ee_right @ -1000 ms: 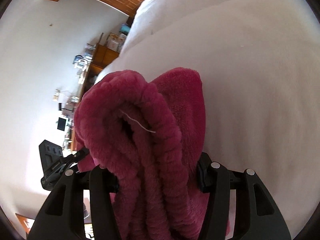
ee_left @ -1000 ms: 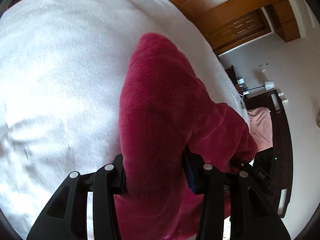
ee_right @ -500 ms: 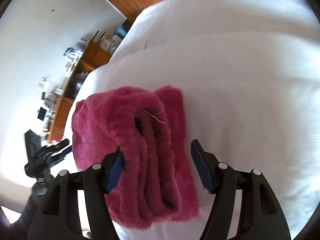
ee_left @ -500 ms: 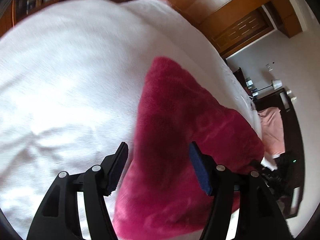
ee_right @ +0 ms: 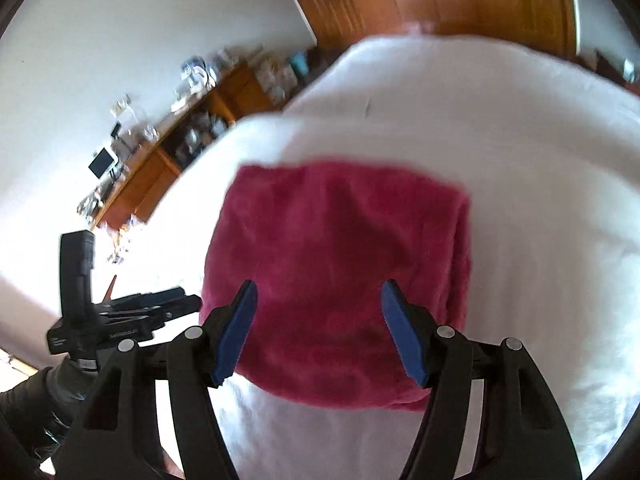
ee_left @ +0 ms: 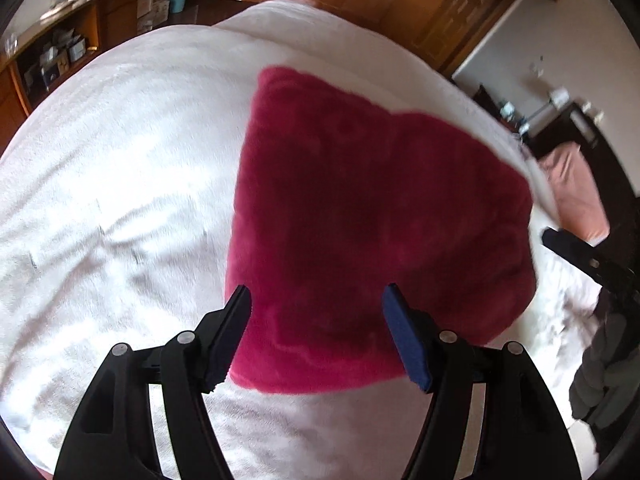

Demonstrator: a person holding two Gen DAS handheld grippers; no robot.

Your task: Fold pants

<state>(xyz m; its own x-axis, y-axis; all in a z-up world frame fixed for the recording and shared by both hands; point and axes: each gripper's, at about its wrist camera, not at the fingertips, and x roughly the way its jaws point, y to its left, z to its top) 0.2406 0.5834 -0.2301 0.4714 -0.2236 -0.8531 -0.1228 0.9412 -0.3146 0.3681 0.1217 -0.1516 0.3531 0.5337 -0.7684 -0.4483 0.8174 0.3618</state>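
Pants (ee_left: 376,236) lie folded into a compact, roughly square bundle on the white bed (ee_left: 120,184), flat on the cover and clear of both my tools. My left tongs (ee_left: 316,300) stand wide open with nothing between the pads; the bundle's near left corner shows in the gap beyond them. My right tongs (ee_right: 318,292) are likewise spread wide and hold nothing, and hover over the near edge of the bundle. From the right view, my left tongs appear off to the left of the bundle.

Judgement: the fold looks finished, and the step in hand is release and withdrawal. To do it well, I keep both pairs fully open and draw them straight back and up, so that no pad catches the pile and drags a layer out of line. If an edge lifts, I press it down lightly with one closed tip rather than re-gripping.

Material: the fabric is a deep crimson plush fleece, thick and soft, with a short fuzzy nap. It should hold folds loosely and spring up slightly at the edges. Corners are rounded, not crisp. The bed cover is a white, faintly textured fabric with shallow wrinkles, which should give some grip under the bundle.
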